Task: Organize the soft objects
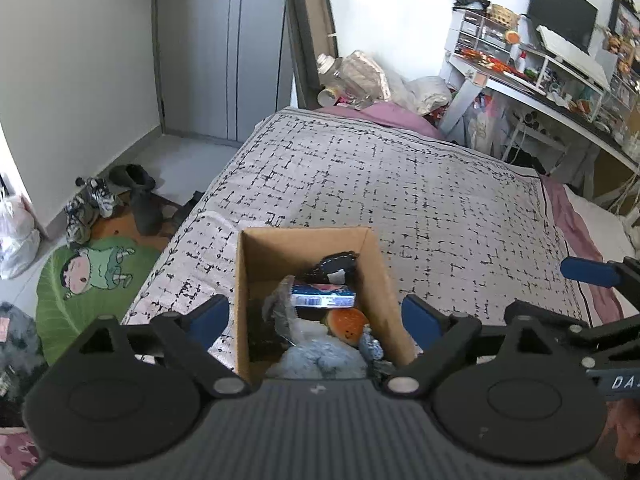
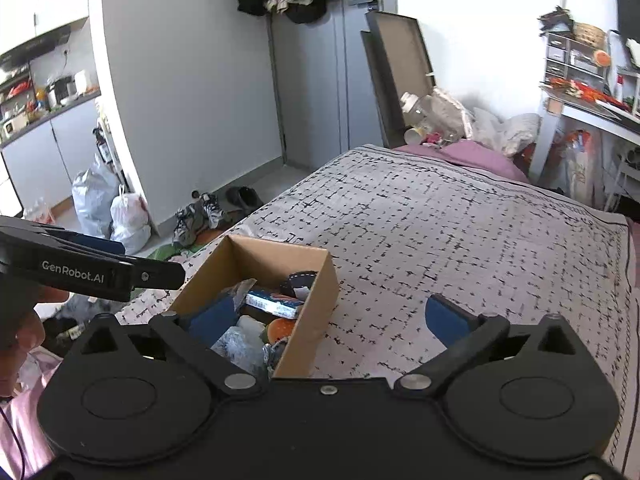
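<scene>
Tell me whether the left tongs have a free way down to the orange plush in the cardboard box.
Probably yes. The left tongs stand open, empty, straddling the cardboard box; the orange plush lies exposed on top, though the blue packet crowds it.

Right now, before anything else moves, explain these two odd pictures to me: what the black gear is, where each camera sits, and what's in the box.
A person holds hand-worked tongs, one per hand, each with a camera looking along its blue-padded fingers. One picture looks from the left tongs, the other from the right tongs. Both stand open and hold nothing. On the bed's black-and-white patterned cover sits an open brown cardboard box holding soft things: a pale blue plush, an orange round toy, a dark stitched pouch and a small blue packet.
</scene>
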`<state>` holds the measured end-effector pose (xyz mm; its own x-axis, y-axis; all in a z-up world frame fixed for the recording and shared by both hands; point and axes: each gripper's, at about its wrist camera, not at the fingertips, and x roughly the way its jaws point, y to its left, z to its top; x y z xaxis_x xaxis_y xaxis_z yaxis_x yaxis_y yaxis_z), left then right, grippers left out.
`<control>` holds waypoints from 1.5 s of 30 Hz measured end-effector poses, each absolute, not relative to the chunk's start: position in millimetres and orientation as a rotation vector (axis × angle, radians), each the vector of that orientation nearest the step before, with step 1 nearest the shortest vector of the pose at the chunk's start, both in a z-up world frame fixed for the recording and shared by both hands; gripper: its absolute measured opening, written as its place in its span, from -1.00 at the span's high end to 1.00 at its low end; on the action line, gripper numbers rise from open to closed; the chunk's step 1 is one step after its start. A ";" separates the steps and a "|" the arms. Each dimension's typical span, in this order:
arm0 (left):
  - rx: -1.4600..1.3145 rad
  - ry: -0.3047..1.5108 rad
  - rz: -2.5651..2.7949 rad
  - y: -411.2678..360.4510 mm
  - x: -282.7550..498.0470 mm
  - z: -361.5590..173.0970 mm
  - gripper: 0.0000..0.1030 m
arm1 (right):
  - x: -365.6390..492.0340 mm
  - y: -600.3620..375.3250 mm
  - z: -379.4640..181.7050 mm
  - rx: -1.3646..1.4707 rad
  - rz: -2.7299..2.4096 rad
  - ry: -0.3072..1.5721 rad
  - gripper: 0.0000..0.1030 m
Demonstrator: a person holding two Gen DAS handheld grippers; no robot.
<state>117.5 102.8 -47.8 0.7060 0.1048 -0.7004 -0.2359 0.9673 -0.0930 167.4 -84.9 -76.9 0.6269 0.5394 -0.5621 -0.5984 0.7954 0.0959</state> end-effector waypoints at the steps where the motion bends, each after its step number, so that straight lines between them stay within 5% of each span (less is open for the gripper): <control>1: -0.172 0.767 0.190 98.7 115.9 -45.5 -0.81 | 166.6 -89.1 -76.1 -0.097 0.649 0.611 -1.00; 45: -0.114 0.763 0.232 1.9 17.2 20.5 -0.95 | 94.6 -232.2 -37.2 0.095 0.618 0.725 -1.00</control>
<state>17.2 1.9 20.5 0.6987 0.1663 -0.6959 -0.2489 0.9684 -0.0184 94.6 -232.2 -37.2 0.5794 0.5597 -0.5924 -0.4961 0.8189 0.2885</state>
